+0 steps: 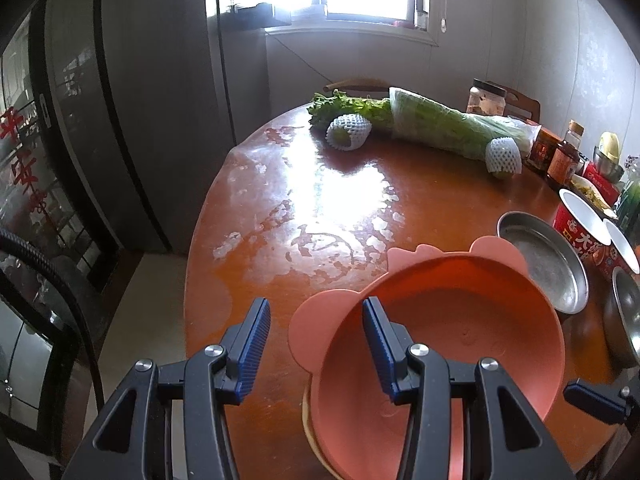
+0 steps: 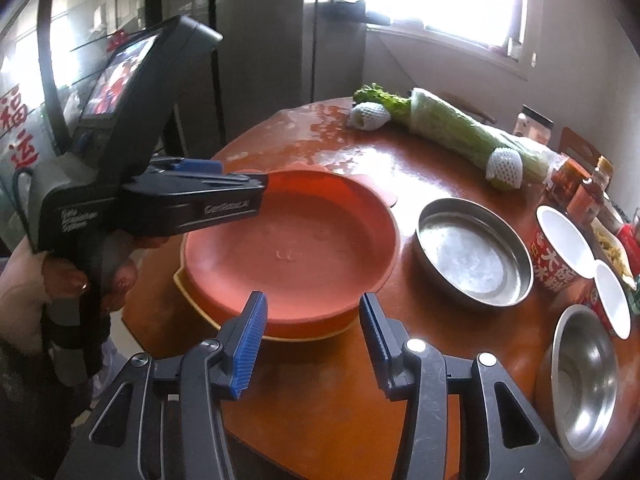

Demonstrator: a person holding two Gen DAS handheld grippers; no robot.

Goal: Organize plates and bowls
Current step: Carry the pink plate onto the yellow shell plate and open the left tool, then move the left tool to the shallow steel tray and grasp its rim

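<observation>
A pink bowl (image 1: 440, 340) (image 2: 288, 248) with round ears sits nested on a yellow plate (image 2: 192, 292) at the near edge of the round red-brown table (image 1: 440, 184). My left gripper (image 1: 316, 340) (image 2: 256, 188) is open at the bowl's left rim. One ear lies between its fingers, and the right finger is over the bowl's inside. My right gripper (image 2: 314, 320) is open at the bowl's near rim, its pads not pressing on anything. A hand holds the left gripper's handle in the right wrist view.
A flat steel pan (image 2: 472, 256) stands right of the pink bowl, with a deep steel bowl (image 2: 584, 380) nearer. Paper noodle cups (image 2: 560, 240), jars (image 2: 568, 176), bagged greens (image 1: 432, 124) and foam-netted fruit (image 1: 348, 130) line the far and right side. A dark fridge (image 1: 120, 120) stands left.
</observation>
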